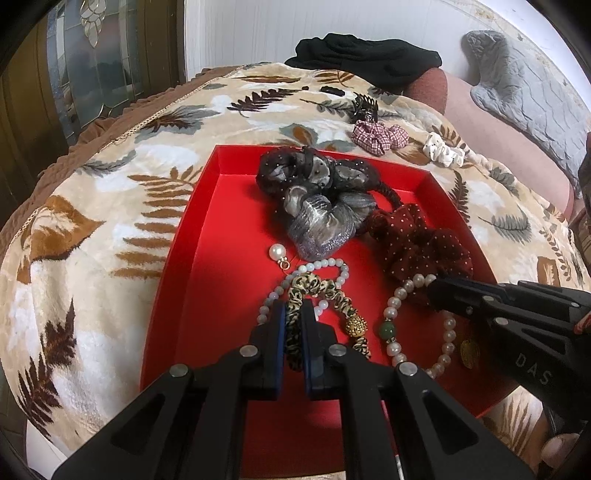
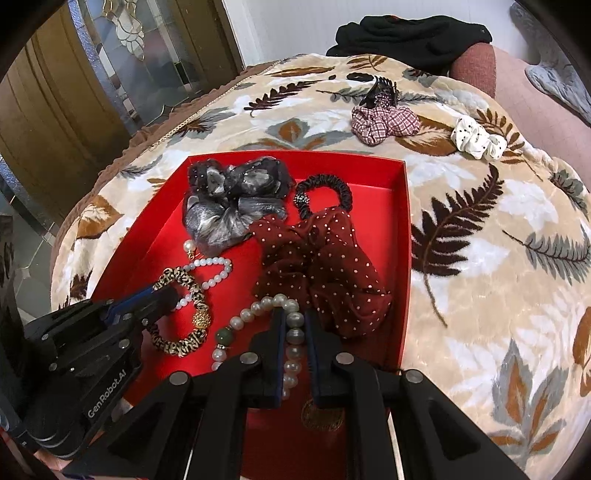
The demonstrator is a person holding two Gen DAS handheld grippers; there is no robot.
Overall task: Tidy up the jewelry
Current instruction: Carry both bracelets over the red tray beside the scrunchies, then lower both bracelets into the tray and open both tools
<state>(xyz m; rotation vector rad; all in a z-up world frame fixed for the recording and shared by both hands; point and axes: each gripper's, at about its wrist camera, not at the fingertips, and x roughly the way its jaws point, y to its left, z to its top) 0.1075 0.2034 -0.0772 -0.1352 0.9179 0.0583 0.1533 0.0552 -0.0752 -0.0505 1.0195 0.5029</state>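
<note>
Red tray (image 1: 192, 280) sits on a leaf-print blanket (image 1: 92, 229) over a bed, both grippers working inside it

Left gripper (image 1: 293, 314): fingers narrow, clamped on the leopard-print band (image 1: 325, 291) at its near-left side. The band lies in the tray's near-left area, gold bead (image 1: 356, 326) on its right side, overlapping a white bead bracelet (image 1: 321, 265). Single pearl pendant (image 1: 277, 253) just beyond them

Right gripper (image 2: 295, 325): fingers narrow, closed on the pearl bracelet (image 2: 258, 306) at its far-right arc; green bead (image 2: 225, 336) on the strand's left side. Bracelet is in the tray's near-right area, touching the edge of the dark red dotted scrunchie (image 2: 325, 273)

Also in the tray: grey sheer scrunchie (image 2: 218, 218) and a dark dotted one (image 2: 240, 177) at the far side, black hair tie (image 2: 325, 192) behind the red scrunchie. Gold emblem (image 2: 321, 417) printed on the tray floor near the right gripper

Still out on the blanket beyond the tray: plaid scrunchie (image 2: 384, 123), white dotted scrunchie (image 2: 478, 142), dark claw clip (image 2: 382, 92). Black cloth (image 2: 406, 33) at the far edge of the bed
</note>
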